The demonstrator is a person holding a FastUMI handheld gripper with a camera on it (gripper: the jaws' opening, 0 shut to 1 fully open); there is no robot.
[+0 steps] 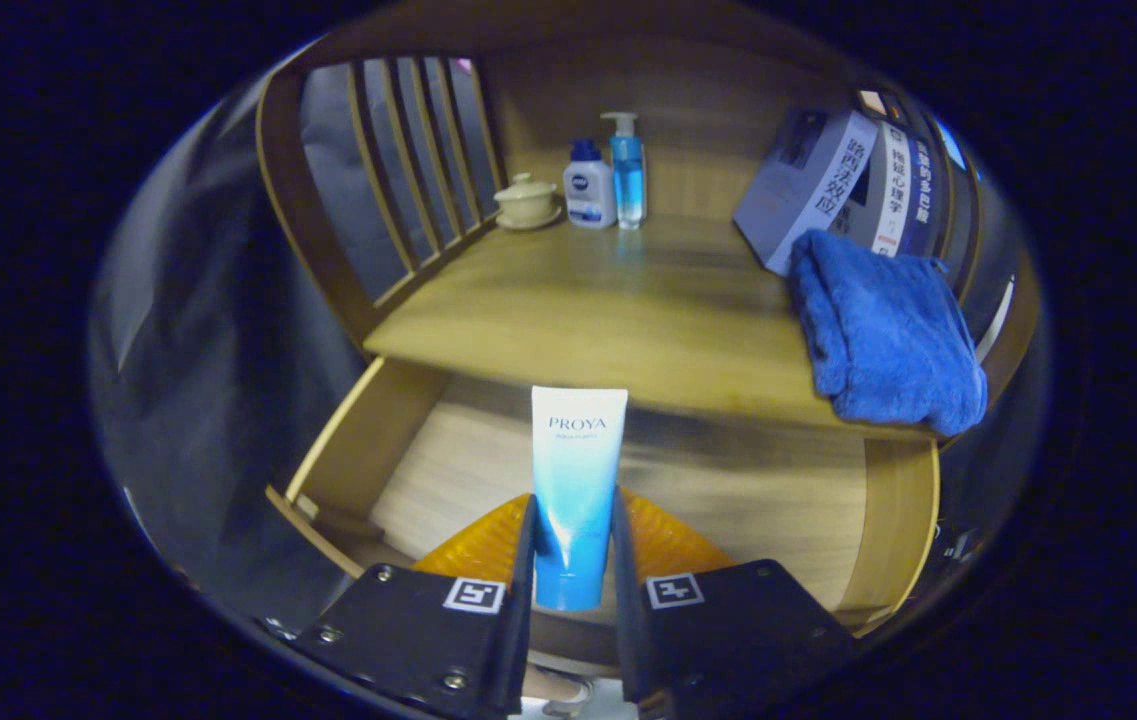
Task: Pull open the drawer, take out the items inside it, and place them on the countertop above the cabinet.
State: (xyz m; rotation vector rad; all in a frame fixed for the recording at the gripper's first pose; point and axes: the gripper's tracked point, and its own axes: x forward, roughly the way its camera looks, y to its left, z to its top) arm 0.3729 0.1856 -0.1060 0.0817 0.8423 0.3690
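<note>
We see the tube, white at its flat top and shading to blue at its lower end, standing upright between the jaws of the gripper, which pinch it from both sides near its lower half. It hangs above the pulled-out drawer, whose pale wooden floor shows behind and below it. Just beyond the tube's top runs the front edge of the worktop over the cabinet. On that worktop, to the right, a folded blue towel lies partly over the edge, touching a leaning row of books behind it. Far back stand a small lidded cup on a saucer, a white bottle with a blue cap and, just beside it, a blue pump bottle. A slatted wooden rail closes the worktop's left side.
</note>
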